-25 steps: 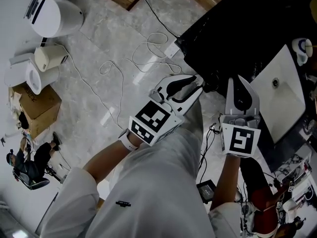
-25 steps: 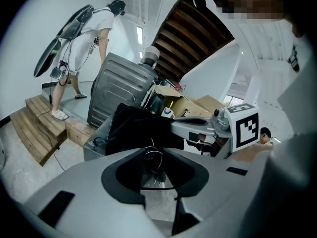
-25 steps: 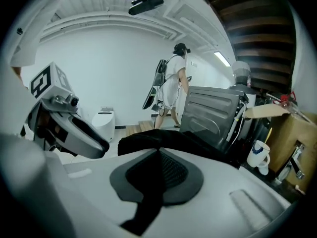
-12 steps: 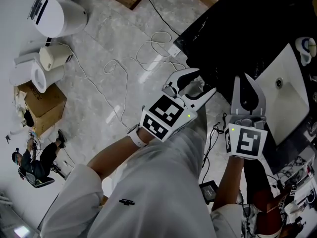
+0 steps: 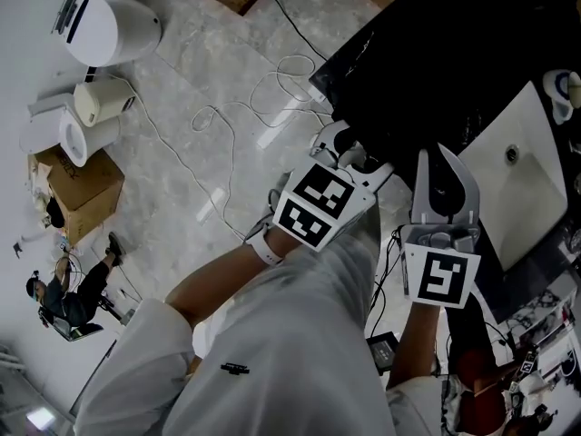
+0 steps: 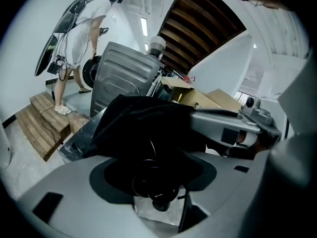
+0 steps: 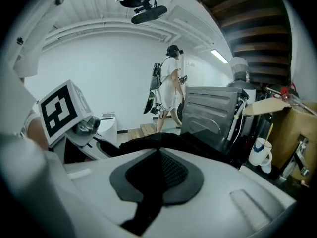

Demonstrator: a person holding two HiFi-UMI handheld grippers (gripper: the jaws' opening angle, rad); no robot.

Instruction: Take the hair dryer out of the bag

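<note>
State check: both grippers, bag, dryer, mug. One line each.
left gripper: jaws opening, black bag between them, ungripped
right gripper: shut on black bag's edge
black bag: slumped, contents hidden
hair dryer: not visible
mug: upright

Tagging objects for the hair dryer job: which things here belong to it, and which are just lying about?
Job: black bag; right gripper, shut on its fabric; left gripper, jaws opening at the bag's edge, gripping nothing.
Lying about: cardboard box; white cable; sink; mug.
</note>
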